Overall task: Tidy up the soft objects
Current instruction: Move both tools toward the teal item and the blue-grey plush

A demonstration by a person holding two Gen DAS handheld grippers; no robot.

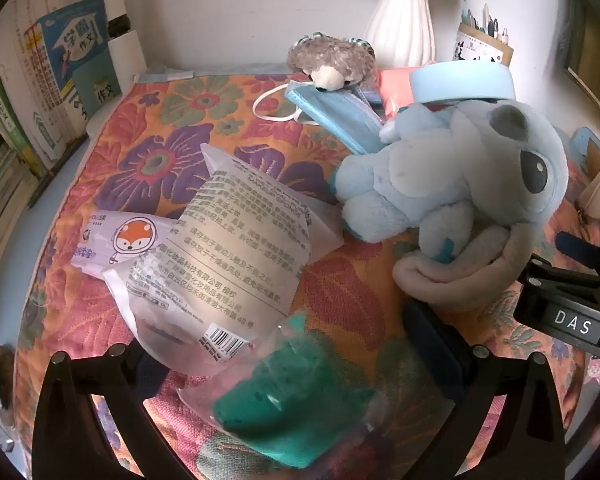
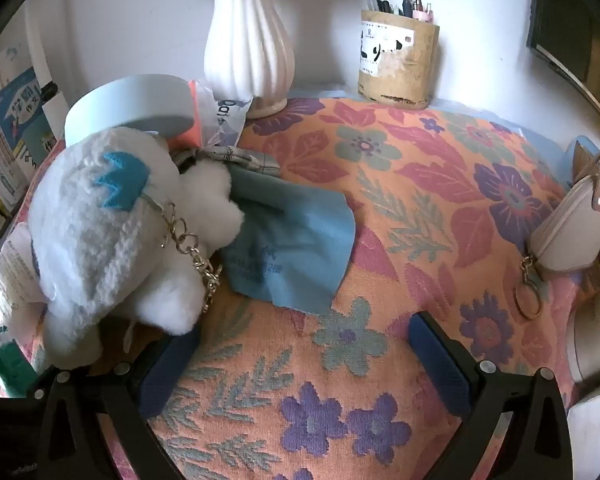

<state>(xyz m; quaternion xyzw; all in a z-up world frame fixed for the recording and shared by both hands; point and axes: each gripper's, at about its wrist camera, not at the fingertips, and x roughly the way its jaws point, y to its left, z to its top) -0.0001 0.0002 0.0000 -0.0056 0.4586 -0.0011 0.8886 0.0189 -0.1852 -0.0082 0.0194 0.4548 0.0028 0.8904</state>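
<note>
Your left gripper (image 1: 300, 364) is spread wide with a green sponge (image 1: 296, 404) in a clear bag lying between its fingers, not pinched. Just past it sits a bigger sponge pack (image 1: 236, 256), partly on top of a tissue pack (image 1: 120, 240). The blue plush (image 1: 460, 184) lies on the floral cloth (image 1: 148, 152) to the right, with face masks (image 1: 336, 112) and a brown plush (image 1: 332, 60) behind it. Your right gripper (image 2: 306, 364) is wide open too, nothing in it, the plush at its left finger and resting on a blue cloth (image 2: 296, 236). The vase (image 2: 248, 48) and pen holder (image 2: 400, 60) stand at the back of the desk.
</note>
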